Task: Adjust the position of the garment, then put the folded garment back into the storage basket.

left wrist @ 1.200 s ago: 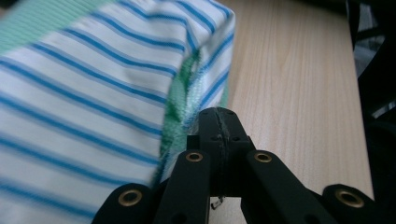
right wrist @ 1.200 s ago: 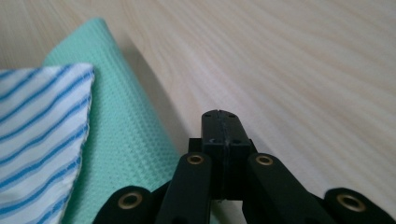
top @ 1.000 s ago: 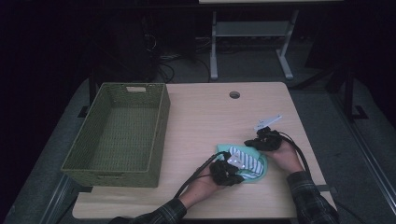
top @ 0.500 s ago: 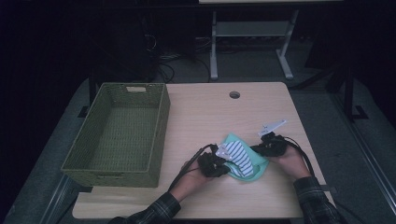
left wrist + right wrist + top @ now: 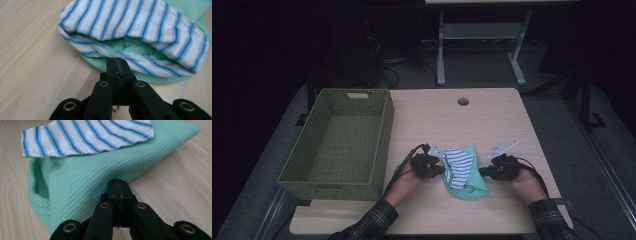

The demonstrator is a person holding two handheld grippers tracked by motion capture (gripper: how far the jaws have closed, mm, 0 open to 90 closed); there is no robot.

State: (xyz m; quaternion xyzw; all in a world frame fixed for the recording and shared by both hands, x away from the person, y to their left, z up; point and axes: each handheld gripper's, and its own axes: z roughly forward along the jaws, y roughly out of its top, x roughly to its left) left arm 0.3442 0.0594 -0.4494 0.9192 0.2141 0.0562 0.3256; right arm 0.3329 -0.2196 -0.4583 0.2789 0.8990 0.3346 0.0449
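Note:
A mint-green waffle cloth point(image 5: 475, 188) lies bunched near the table's front edge. A white cloth with blue stripes point(image 5: 459, 162) is folded over it. My left gripper point(image 5: 440, 170) is at the bundle's left side. In the left gripper view its jaws point(image 5: 117, 63) are shut on the striped cloth point(image 5: 135, 22) where its hem meets the green cloth point(image 5: 195, 8). My right gripper point(image 5: 483, 173) is at the bundle's right side. Its jaws point(image 5: 119, 185) are shut on an edge of the green cloth point(image 5: 85, 180), with the striped cloth point(image 5: 87, 135) lying on top behind.
An empty green woven basket point(image 5: 385, 129) stands on the table's left half. A round cable hole point(image 5: 463, 101) is near the far edge of the wooden table point(image 5: 462, 130). Both of the person's forearms come in over the front edge.
The left gripper has moved left and slightly away from the front edge, and the right gripper has drawn nearer that edge. The cloth bundle between them has shifted left and spread.

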